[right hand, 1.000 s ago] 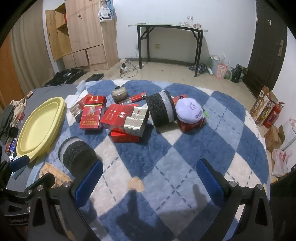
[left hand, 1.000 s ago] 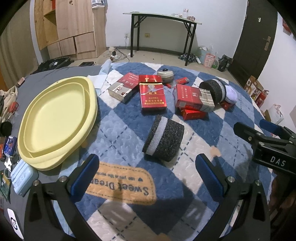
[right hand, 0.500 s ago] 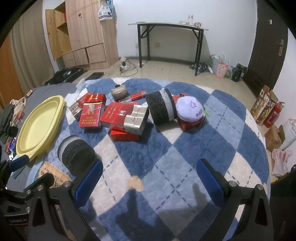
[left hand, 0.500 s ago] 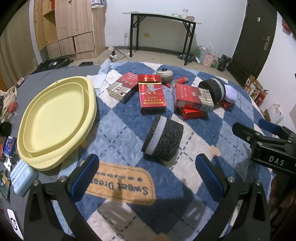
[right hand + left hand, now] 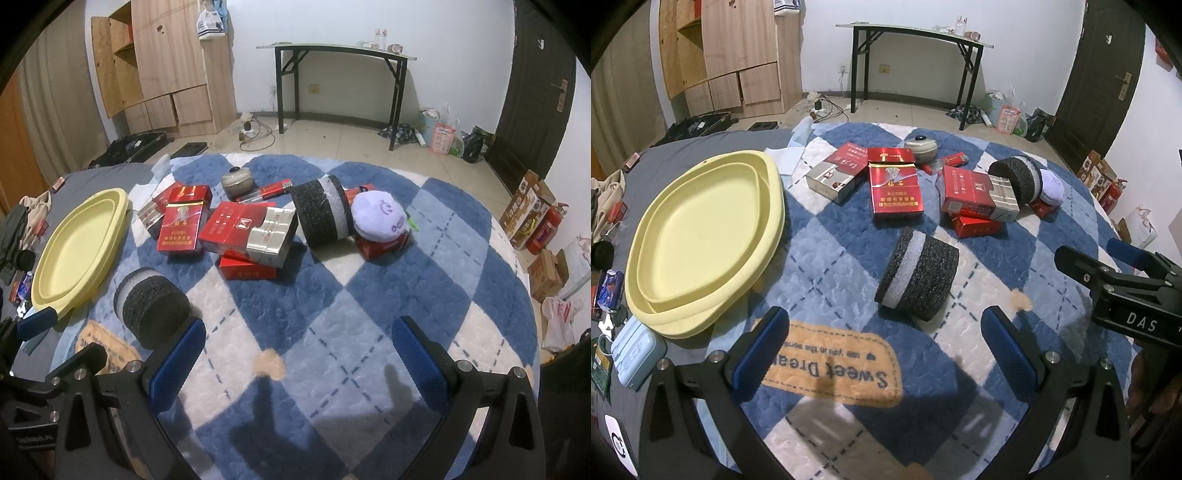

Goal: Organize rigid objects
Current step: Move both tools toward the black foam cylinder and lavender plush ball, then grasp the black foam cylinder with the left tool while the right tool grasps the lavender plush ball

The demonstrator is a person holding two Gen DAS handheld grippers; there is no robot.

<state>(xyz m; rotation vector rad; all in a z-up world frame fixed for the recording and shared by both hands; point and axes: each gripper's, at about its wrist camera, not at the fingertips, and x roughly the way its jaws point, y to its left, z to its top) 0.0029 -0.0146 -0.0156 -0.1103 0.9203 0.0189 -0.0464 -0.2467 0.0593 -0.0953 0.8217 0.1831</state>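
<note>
Foam roll (image 5: 918,275) just ahead of empty left gripper (image 5: 886,354), apart.

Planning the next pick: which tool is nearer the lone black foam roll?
Left. The left tool faces the foam roll head-on; the right tool has it off its left finger.

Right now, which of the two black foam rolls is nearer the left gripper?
The foam roll lying alone on the rug, just ahead of the open left gripper. The other foam roll sits farther back, wedged between the red cartons and the purple pouch.
</note>
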